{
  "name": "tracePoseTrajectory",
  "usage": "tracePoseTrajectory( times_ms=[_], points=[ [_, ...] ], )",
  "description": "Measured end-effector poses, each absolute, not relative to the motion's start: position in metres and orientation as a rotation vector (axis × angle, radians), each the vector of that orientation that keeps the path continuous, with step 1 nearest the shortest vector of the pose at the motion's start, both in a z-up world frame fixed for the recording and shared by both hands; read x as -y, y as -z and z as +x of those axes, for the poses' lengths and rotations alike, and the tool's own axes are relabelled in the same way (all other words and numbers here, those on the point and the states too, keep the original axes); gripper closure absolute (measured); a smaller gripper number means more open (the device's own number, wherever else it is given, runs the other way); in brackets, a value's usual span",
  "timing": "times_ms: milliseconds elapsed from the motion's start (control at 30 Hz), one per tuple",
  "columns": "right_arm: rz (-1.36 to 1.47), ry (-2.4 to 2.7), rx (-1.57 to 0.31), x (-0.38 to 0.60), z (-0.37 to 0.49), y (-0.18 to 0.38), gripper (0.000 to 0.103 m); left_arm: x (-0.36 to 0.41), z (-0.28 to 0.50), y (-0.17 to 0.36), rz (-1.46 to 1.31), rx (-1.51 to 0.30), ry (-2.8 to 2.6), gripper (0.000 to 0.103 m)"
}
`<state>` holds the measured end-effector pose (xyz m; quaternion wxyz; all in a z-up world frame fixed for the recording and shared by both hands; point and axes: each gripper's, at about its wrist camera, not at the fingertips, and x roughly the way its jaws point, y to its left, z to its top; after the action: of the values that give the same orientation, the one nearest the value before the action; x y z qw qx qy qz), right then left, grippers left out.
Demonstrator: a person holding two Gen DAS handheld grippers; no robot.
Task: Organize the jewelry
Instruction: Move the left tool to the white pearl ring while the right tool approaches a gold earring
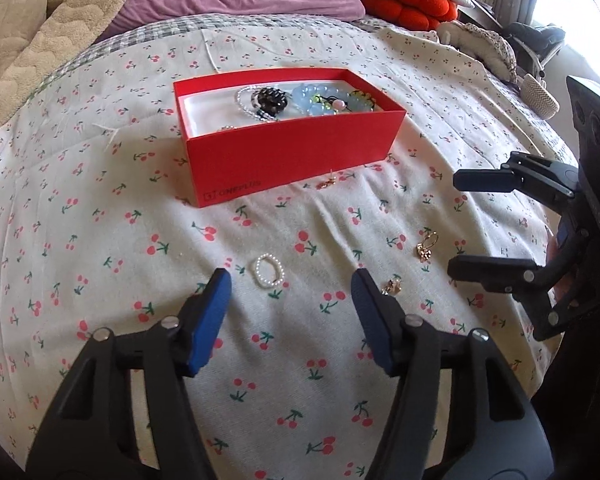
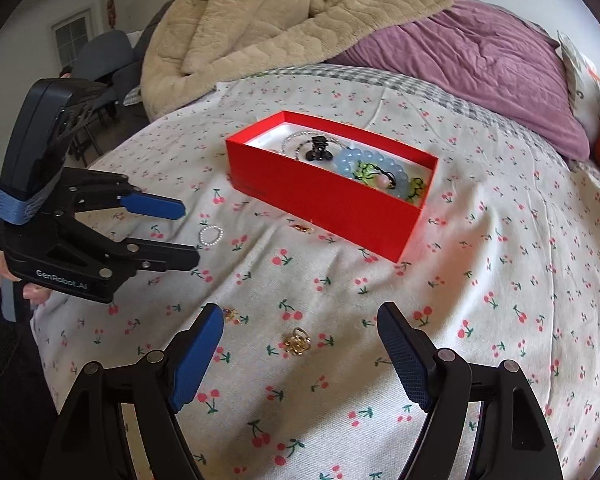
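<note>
Pearls in a little ring [image 1: 269, 271] lie on the cherry sheet [image 1: 100, 240] between the open, empty left gripper [image 1: 292, 280], so squeeze gently, while the right gripper [image 2: 300, 320] gapes empty over a gold piece [image 2: 296, 339], maybe an earring, near the red box [image 2: 340, 204].

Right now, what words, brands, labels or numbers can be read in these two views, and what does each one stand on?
"ONEPLUS", with a small logo before it, on the near side wall of the red box.
"GenRobot.AI" on the black body of the left tongs, seen in the right wrist view.
Small white print on the left tongs' handle, at the picture's left edge: too small to read.
No other text shows.
</note>
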<state>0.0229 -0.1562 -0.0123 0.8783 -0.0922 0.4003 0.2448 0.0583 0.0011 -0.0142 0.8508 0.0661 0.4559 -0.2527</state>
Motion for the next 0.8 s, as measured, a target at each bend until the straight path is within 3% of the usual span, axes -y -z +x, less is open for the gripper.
tracePoseTrajectory(
  times_ms=[167,367,600,800],
  points=[
    [-0.192,-0.577,-0.878,0.145,0.027,0.026,0.046,0.009,0.061,0.03,0.176,-0.987,0.551,0.052],
    [-0.192,-0.561,-0.94,0.154,0.033,0.048,0.056,0.006,0.06,0.034,0.176,-0.991,0.539,0.054],
    [-0.187,-0.563,-0.934,0.164,0.029,0.051,0.058,0.001,0.062,0.036,0.176,-0.991,0.523,0.054],
    [-0.202,-0.55,-0.935,0.164,0.027,0.051,0.062,0.005,0.063,0.037,0.189,-0.986,0.505,0.061]
  ],
)
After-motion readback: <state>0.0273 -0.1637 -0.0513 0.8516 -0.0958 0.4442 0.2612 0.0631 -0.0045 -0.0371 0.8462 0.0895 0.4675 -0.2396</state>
